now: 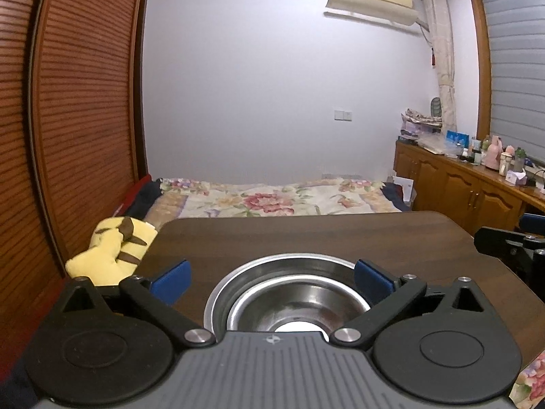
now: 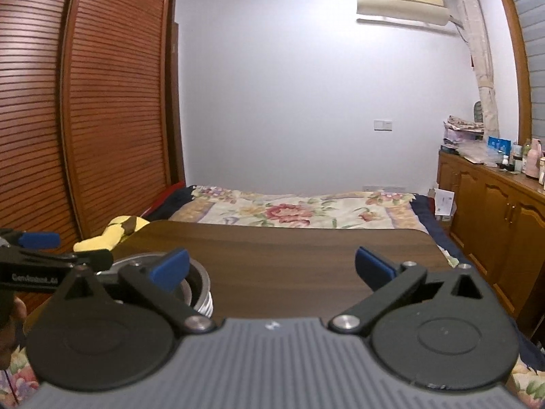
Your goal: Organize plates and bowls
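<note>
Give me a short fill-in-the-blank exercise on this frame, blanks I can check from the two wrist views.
1. The stacked steel bowls stand on the dark wooden ____.
2. The left gripper hovers over the bowls with its jaws ____.
3. The right gripper holds ____.
4. The plush toy at the table's far left corner is ____ with brown marks.

Missing words: table; open; nothing; yellow

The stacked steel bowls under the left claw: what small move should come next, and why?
Probably lower the left claw and close it on the rim of the stacked shiny steel bowls. Its blue pads stand wide open on both sides of the stack and touch nothing. The right claw is open over the bare dark wooden table.
</note>
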